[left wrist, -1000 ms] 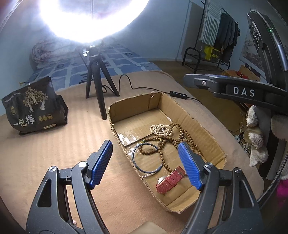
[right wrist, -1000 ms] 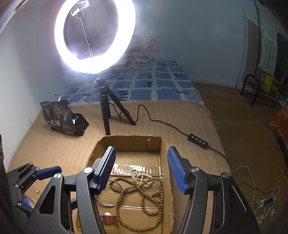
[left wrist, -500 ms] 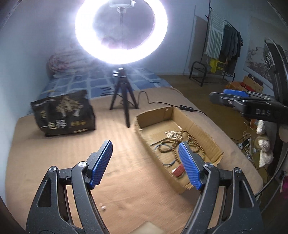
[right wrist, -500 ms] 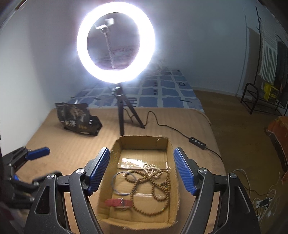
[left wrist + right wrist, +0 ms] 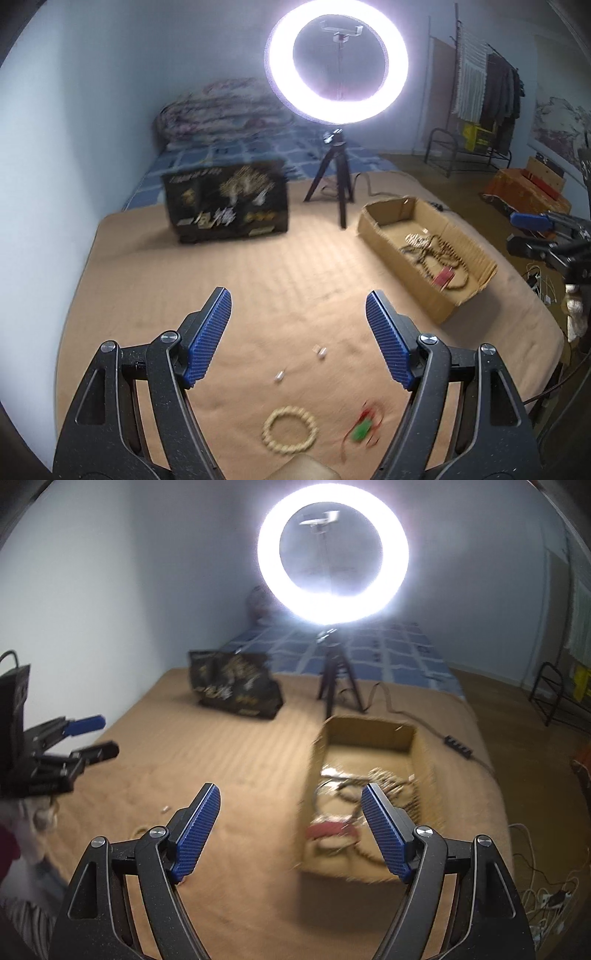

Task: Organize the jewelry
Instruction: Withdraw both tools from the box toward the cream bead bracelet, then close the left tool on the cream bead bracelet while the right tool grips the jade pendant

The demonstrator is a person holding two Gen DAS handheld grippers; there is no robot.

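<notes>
Blurred gold characters on the black bag [image 5: 227,201], none legible.

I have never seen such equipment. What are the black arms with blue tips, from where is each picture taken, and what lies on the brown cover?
These are two hand-held grippers; a person carries one in each hand, and each has a camera looking along its fingers. One picture shows the left gripper, the other the right gripper. Both are open and hold nothing; the right one's jaws have just been opening. On the brown cover lie a cardboard box holding bead strings, a pale bead bracelet, a small red and green piece, a dark bag and a ring light on its tripod.
</notes>
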